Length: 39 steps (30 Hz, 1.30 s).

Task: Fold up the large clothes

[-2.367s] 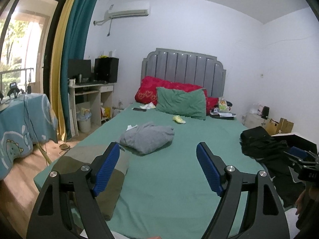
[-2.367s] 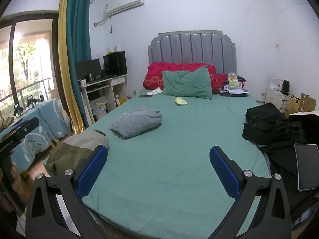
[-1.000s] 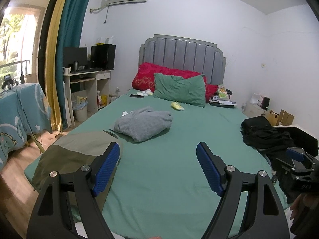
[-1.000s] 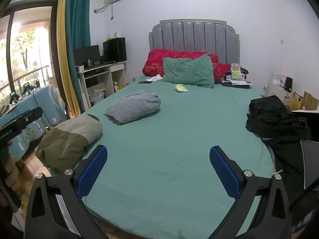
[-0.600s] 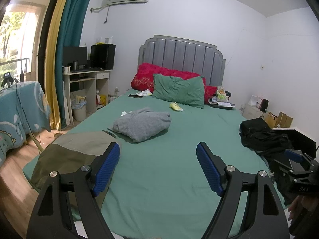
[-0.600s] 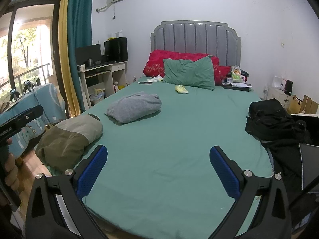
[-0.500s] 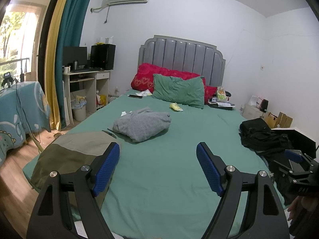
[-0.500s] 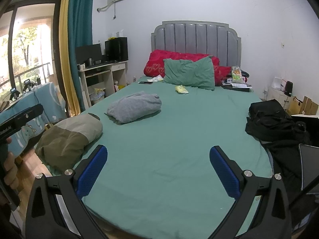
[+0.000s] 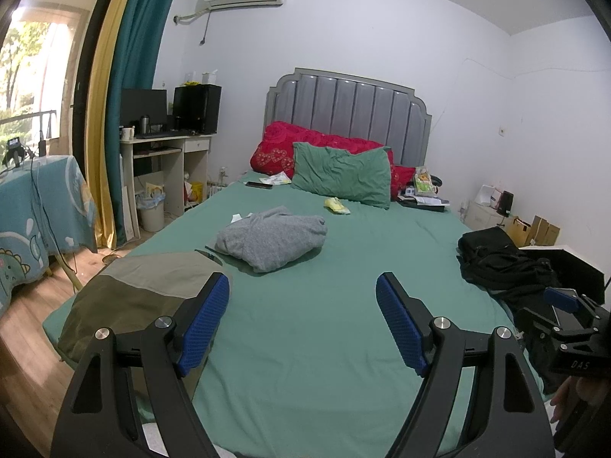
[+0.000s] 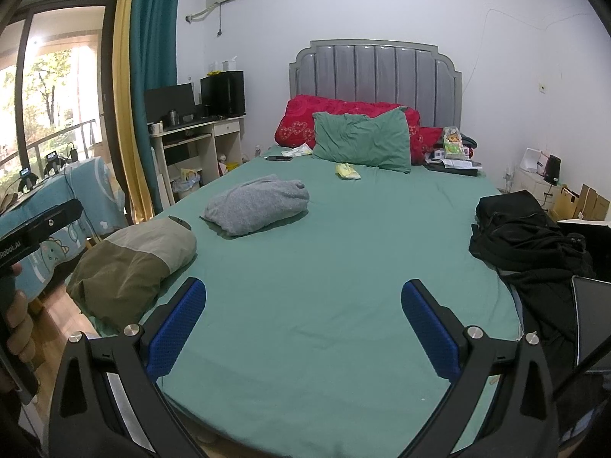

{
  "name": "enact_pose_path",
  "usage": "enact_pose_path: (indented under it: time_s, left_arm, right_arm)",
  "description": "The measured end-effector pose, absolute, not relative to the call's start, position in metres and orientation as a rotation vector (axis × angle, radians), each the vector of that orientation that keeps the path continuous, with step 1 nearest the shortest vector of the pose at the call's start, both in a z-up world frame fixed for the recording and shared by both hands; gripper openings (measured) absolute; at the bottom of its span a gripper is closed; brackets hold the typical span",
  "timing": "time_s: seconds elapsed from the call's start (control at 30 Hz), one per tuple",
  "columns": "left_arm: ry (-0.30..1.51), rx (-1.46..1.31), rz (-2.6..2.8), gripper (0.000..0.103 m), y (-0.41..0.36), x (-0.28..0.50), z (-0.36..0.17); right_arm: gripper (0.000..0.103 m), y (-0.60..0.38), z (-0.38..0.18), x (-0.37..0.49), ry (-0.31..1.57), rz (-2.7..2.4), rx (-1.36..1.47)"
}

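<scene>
Both the left tongs and the right tongs hang with jaws spread wide and nothing between them, above the foot edge of the bed. The clothes left to fold appear to be the black heap slumped along the bed's right edge, near its foot corner; it reads as a jacket or similar heavy garment, crumpled, with part of it trailing over the side. Two bundles already look folded: an olive and beige garment at the left foot corner and a grey sweater further up the left half, well apart from the black pile. The black cloth should be soft and limp, likely bulky enough to sag and drag when lifted, and possibly slick if it is a shell fabric, so a pinch on a single thin layer may slip. A better hold would be on a seam, collar or hem, one tong on each shoulder or each end of the hem, so it hangs flat before being laid on the open green middle of the bed. Which part of the garment faces up cannot be told from here.
</scene>
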<state>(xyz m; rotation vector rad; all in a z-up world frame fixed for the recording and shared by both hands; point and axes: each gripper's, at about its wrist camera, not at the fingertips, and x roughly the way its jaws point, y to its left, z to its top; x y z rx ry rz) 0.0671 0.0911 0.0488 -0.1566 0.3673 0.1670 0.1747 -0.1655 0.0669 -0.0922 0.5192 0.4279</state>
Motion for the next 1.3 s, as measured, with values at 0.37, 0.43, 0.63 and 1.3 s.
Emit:
enact_pose_path:
  time_s: [0.37,0.43,0.63,1.3]
  left_arm:
    - [0.367,-0.16,0.167,0.082,0.09,0.067,0.049]
    - [0.365,-0.159,0.167,0.082,0.09,0.067,0.049]
    - [0.366,-0.16,0.169,0.082,0.088,0.067,0.05]
    - [0.369,-0.161,0.165,0.082,0.078,0.068,0.051]
  right_arm:
    - [0.101,-0.166,0.066,0.176,0.525,0.428,-0.088]
    - [0.101,-0.166,0.066,0.176,0.527,0.43,-0.087]
    - [0.101,-0.165,0.065,0.174,0.531,0.423,-0.084]
    - [0.101,-0.165,0.063,0.175,0.54,0.423,-0.079]
